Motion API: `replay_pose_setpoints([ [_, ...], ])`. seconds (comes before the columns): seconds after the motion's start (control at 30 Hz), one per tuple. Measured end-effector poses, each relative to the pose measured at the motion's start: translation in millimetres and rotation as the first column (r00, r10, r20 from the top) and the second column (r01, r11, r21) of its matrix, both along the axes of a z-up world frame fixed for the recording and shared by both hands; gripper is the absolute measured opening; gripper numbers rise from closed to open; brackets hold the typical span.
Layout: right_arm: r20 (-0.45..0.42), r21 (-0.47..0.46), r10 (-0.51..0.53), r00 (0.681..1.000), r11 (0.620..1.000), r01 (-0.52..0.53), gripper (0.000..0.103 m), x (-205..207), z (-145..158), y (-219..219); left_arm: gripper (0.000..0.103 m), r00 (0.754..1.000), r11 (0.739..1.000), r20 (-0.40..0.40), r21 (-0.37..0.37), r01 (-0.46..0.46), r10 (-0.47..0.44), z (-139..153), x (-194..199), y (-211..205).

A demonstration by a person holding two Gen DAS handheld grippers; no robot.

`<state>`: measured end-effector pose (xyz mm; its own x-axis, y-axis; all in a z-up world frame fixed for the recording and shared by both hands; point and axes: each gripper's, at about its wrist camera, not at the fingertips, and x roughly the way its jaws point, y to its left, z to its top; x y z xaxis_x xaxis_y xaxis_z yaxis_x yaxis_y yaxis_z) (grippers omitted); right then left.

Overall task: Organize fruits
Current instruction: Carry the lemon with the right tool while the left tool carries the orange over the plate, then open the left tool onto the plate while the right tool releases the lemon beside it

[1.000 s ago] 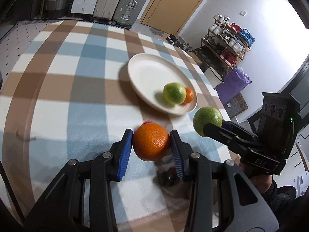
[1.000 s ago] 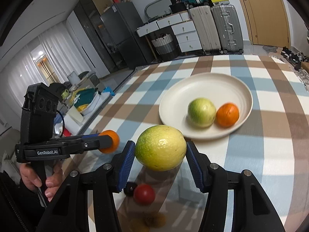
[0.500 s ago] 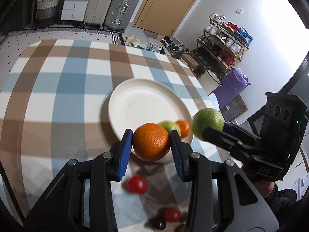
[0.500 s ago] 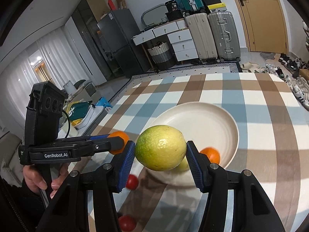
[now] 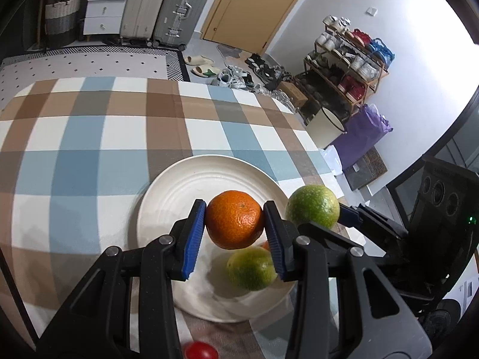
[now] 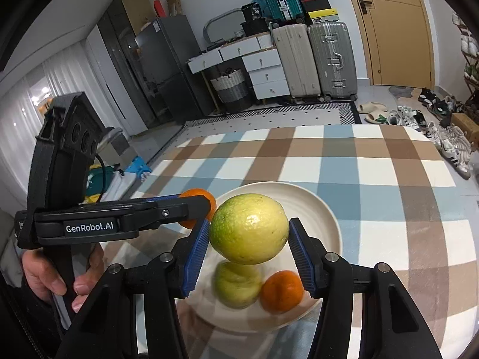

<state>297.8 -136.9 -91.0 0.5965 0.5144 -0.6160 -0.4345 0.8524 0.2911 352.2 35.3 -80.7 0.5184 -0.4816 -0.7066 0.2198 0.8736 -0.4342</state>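
My left gripper (image 5: 235,230) is shut on an orange (image 5: 234,223) and holds it above the white plate (image 5: 185,197). My right gripper (image 6: 248,246) is shut on a yellow-green citrus (image 6: 249,228) above the same plate (image 6: 323,215); it shows in the left wrist view (image 5: 312,206) at the plate's right rim. On the plate lie a green citrus (image 5: 251,267) and a small orange (image 6: 281,290), the latter mostly hidden in the left wrist view. The left gripper also shows in the right wrist view (image 6: 197,209), to the left.
The plate sits on a checked tablecloth (image 5: 89,137). A red cherry tomato (image 5: 200,350) lies on the cloth near the plate's front edge. Beyond the table's far edge are suitcases (image 5: 167,9), drawers and a shoe rack (image 5: 347,59).
Both grippers have moved forward with their fruits, from short of the plate to above it. The tomatoes on the cloth have slid back toward the frame's bottom.
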Motion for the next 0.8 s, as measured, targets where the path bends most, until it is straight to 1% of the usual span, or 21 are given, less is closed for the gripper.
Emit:
replay_pose_setpoints([
  [0.07,-0.005,-0.029,-0.013,1.0,0.999,0.013,0.055,6,-4,-2,0.036,1.0,1.0,-0.008,0.011,0.007,-0.006,-7,7,-4],
  [0.27,-0.054,-0.036,-0.014,0.998,0.999,0.012,0.055,19,-23,-6,0.036,0.999,0.999,-0.046,0.016,0.03,-0.029,-29,17,-10],
  [0.47,-0.092,-0.026,-0.008,0.996,1.0,0.006,0.055,26,-39,-6,0.036,0.997,0.999,-0.053,-0.016,0.051,-0.051,-42,28,-12],
  [0.57,-0.091,-0.027,0.004,0.996,1.0,-0.007,0.055,29,-41,-4,0.036,0.997,0.998,-0.049,-0.032,0.06,-0.061,-45,32,-15],
  [0.67,-0.076,-0.043,0.013,0.997,0.999,-0.017,0.055,28,-41,-2,0.037,0.998,0.998,-0.039,-0.021,0.057,-0.058,-46,34,-18],
  [0.7,-0.07,-0.043,0.014,0.997,0.999,-0.017,0.055,28,-40,-3,0.038,0.998,0.998,-0.037,-0.018,0.058,-0.059,-45,35,-19],
  [0.73,-0.061,-0.04,0.015,0.998,0.999,-0.018,0.057,26,-38,-4,0.043,0.998,0.998,-0.032,-0.012,0.053,-0.054,-42,34,-19],
  [0.77,-0.046,-0.04,0.016,0.999,0.999,-0.018,0.062,24,-35,-5,0.05,0.999,0.999,-0.015,-0.006,0.046,-0.046,-38,32,-18],
  [0.8,-0.032,-0.043,0.015,0.999,0.999,-0.016,0.063,22,-32,-6,0.051,0.999,0.999,-0.001,-0.008,0.048,-0.048,-35,30,-18],
])
